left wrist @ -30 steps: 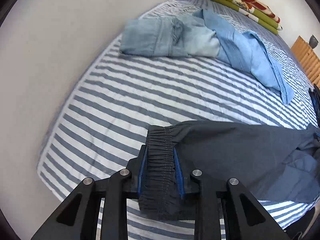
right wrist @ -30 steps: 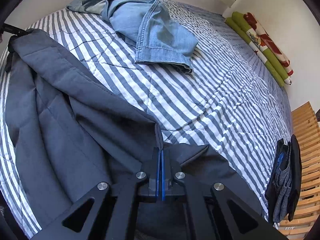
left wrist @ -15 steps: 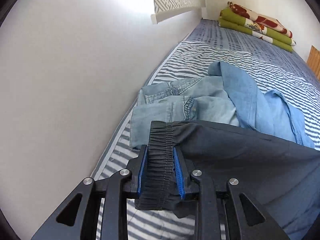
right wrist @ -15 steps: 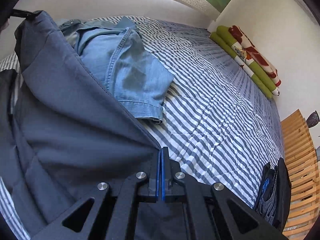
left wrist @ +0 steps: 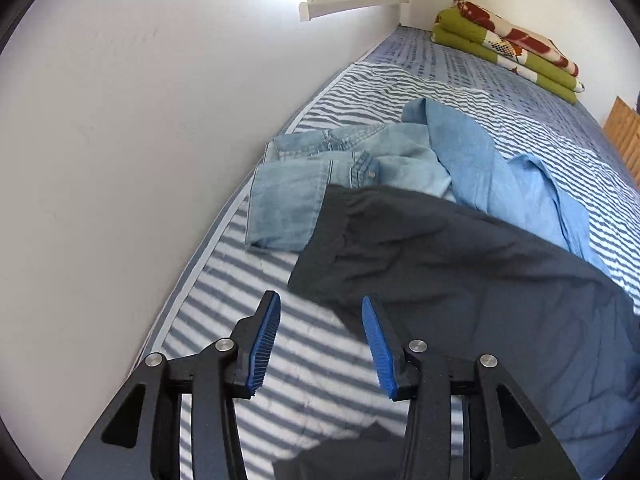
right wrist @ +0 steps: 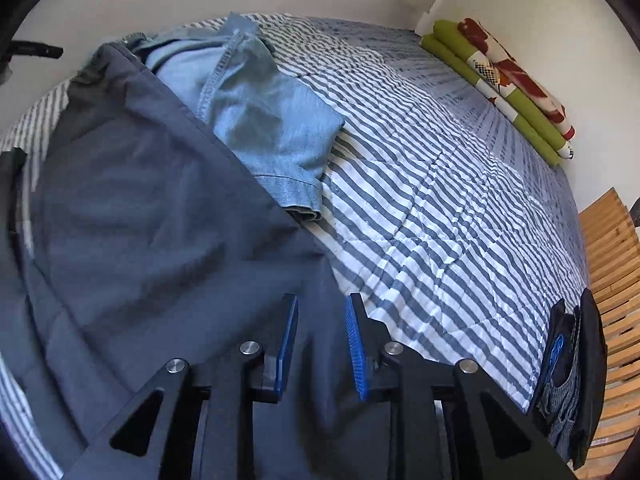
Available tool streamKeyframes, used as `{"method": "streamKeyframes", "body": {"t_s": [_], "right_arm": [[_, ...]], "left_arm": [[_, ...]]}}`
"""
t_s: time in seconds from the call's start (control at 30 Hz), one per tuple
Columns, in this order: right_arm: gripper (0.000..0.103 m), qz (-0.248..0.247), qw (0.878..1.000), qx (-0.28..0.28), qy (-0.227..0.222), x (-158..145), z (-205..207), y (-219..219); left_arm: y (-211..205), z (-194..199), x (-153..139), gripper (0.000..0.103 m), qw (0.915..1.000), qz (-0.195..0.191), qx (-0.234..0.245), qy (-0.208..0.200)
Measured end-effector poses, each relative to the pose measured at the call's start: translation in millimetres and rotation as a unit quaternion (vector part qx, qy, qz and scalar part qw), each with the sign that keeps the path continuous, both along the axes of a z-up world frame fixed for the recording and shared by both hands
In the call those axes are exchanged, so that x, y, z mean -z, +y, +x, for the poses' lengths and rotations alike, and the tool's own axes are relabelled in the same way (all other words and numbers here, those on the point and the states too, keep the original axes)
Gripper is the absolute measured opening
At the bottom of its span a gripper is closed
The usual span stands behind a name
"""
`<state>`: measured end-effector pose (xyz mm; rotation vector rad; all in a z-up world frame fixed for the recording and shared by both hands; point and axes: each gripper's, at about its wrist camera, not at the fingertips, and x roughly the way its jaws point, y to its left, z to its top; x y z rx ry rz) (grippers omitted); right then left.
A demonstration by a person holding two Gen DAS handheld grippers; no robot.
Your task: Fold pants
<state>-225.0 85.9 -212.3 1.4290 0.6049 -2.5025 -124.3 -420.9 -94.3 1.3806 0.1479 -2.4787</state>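
Dark navy pants (left wrist: 460, 272) lie spread over the striped bed, their far edge resting on light denim clothes (left wrist: 320, 184). My left gripper (left wrist: 318, 300) hovers above the stripes just short of the pants' near corner; its jaws are opening and nothing is between the blue pads (left wrist: 264, 340). In the right wrist view the same pants (right wrist: 140, 220) fill the left half. My right gripper (right wrist: 322, 300) hangs over their right edge with its jaws opening; the cloth lies below the pads, not pinched.
A white wall (left wrist: 120, 120) runs along the bed's left side. Folded green and red blankets (left wrist: 508, 56) sit at the far end. A wooden slatted frame (right wrist: 612, 264) and a dark bag (right wrist: 572, 376) stand at the right. The striped quilt (right wrist: 440, 200) lies bare beyond the denim.
Both grippers let go of the dark pants: the left dropped the elastic waistband, the right released the pinched edge. The pants now lie over the denim clothes, and both grippers have pulled back.
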Motion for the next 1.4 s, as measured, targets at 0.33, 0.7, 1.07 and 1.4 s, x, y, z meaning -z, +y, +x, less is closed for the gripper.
{"method": "streamKeyframes", "body": {"t_s": [0.33, 0.7, 1.07, 1.4], "right_arm": [[0.047, -0.068, 0.991, -0.098, -0.052, -10, 146, -44], [0.051, 0.009, 0.983, -0.155, -0.094, 60, 201, -97], [0.002, -0.002, 0.99, -0.125, -0.063, 21, 196, -75], [0.004, -0.05, 0.98, -0.158, -0.109, 6, 243, -72]], "left_arm": [[-10, 129, 63, 0.058, 0.9946, 0.079, -0.008, -0.067], [29, 147, 111, 0.026, 0.9919, 0.085, 0.023, -0.092], [21, 151, 7, 0.008, 0.984, -0.174, -0.028, -0.023], [-31, 221, 75, 0.041, 0.9828, -0.128, -0.084, -0.104]]}}
